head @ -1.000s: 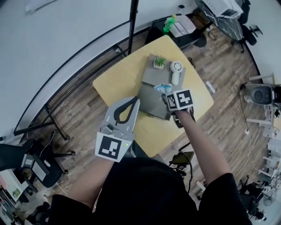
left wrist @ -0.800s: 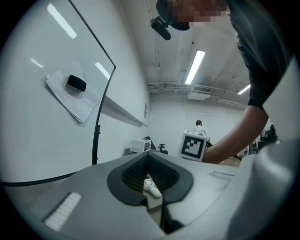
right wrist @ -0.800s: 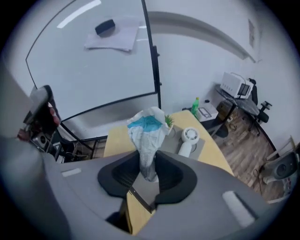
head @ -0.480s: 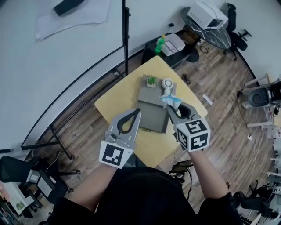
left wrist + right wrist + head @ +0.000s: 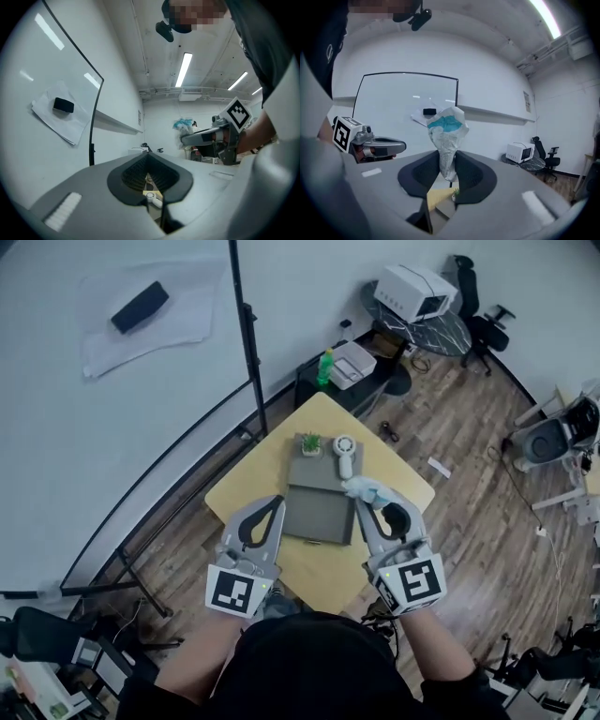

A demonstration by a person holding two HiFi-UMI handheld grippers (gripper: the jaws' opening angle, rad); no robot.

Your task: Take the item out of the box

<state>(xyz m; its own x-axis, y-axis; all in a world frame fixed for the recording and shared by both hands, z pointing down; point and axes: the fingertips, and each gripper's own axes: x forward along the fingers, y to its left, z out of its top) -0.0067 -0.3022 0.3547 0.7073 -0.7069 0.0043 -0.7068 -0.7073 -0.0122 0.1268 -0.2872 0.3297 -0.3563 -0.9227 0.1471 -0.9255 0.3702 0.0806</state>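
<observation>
- The right gripper is clenched on a white-and-teal packet, holding it up in the air, out of the grey box on the yellow table.
- The left gripper hangs alongside, jaws pressed together on nothing.

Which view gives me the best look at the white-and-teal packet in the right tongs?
The right gripper view: the packet stands large and centred, pinched in the right tongs. In the head view it is a small pale bundle at their tip; in the left gripper view, small and distant.
</observation>
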